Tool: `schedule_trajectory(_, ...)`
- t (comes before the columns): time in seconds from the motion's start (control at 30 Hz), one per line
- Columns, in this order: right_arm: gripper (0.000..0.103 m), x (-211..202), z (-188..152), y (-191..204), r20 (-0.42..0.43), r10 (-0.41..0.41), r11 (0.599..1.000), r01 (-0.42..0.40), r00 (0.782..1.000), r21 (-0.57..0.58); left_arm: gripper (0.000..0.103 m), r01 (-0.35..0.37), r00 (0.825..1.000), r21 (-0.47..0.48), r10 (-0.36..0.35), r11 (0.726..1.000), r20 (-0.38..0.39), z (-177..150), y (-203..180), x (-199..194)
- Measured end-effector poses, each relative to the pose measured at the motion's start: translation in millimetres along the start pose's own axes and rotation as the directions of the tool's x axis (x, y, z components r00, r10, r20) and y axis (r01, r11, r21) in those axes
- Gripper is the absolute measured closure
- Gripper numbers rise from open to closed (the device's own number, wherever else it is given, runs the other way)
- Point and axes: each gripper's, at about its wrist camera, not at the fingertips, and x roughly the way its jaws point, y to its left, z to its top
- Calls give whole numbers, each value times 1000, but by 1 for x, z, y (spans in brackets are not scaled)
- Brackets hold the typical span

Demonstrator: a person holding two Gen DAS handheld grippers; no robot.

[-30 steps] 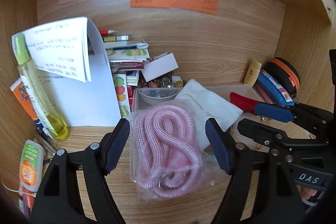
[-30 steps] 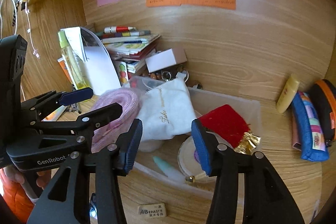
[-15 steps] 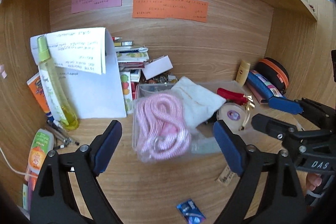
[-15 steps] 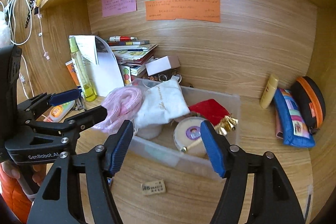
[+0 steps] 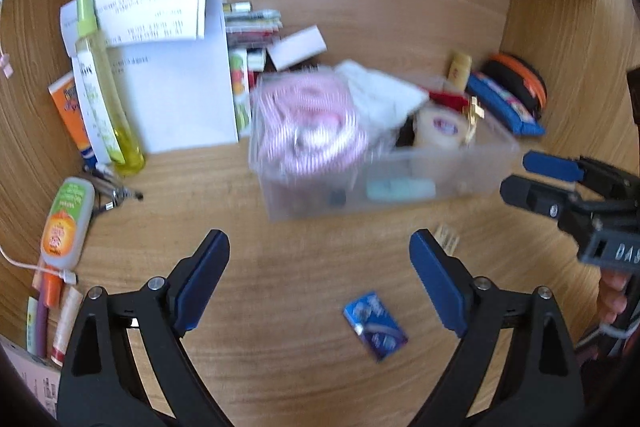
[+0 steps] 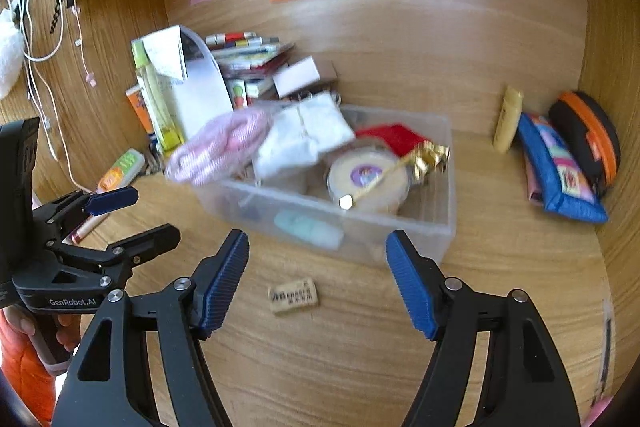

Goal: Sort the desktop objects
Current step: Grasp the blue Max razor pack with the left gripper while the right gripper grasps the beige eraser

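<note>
A clear plastic bin [image 5: 400, 195] [image 6: 360, 227] stands mid-desk. It holds a bagged pink rope [image 5: 308, 123] [image 6: 216, 147] at its left end, a white pouch [image 6: 304, 135], a red pouch and a tape roll [image 6: 368, 179]. My left gripper [image 5: 320, 243] [image 6: 140, 215] hangs open in front of the bin with nothing between its fingers. My right gripper [image 6: 317, 241] [image 5: 520, 177] is open too, near the bin's front wall. A tan eraser [image 6: 294, 295] lies on the desk under it, and a small blue packet [image 5: 376, 325] lies closer in.
At the left stand a yellow bottle [image 5: 104, 91], a folded white paper [image 5: 180, 75], an orange tube and a stack of books. Pencil cases [image 6: 560, 163] and a yellow tube [image 6: 508, 119] lie at the right. Wooden walls close the back and sides. Cables hang far left.
Both grippers have drawn back from the bin and their jaws stand wider. The pink rope bag, earlier between the left fingers, now rests in the bin.
</note>
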Motion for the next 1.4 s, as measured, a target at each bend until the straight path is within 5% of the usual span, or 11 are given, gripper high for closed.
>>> schedule_trajectory(0.4,35,28,-30,-1,-134,9,1000,-9,991,-5,11,75,985,185,-44,980,-167,-42,-17,13)
schedule_trajectory(0.67,35,48,-37,3,-215,46,999,-50,976,-13,26,92,980,204,-52,975,-192,-44,-21,24)
schedule_trajectory(1.0,35,64,-38,11,-243,32,996,-51,970,-71,28,106,977,162,-73,981,-199,-33,-9,36)
schedule_trajectory(1.27,35,72,-35,21,-236,6,990,-39,972,-136,43,99,983,148,-73,984,-170,-31,-4,38)
schedule_trajectory(1.4,46,72,-36,25,-225,-9,985,-30,974,-167,53,93,986,145,-71,985,-153,-32,-1,37)
